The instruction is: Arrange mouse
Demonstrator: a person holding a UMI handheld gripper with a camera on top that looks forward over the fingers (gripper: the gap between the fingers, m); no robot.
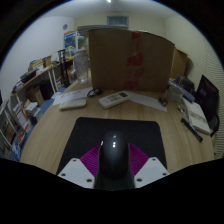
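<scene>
A black mouse (112,152) sits between my gripper's (112,163) two fingers, with a magenta pad (91,160) against each of its sides. The gripper is shut on the mouse. The mouse is over the near part of a black mouse mat (92,130) that lies on the wooden table (50,135). I cannot tell whether the mouse rests on the mat or is held just above it. The rear of the mouse is hidden by the gripper body.
Beyond the mat lie a white keyboard-like device (114,99) and a flat white item (74,99). A large cardboard box (130,58) stands at the back. A dark laptop (207,95) and papers are at the right, cluttered shelves (22,105) at the left.
</scene>
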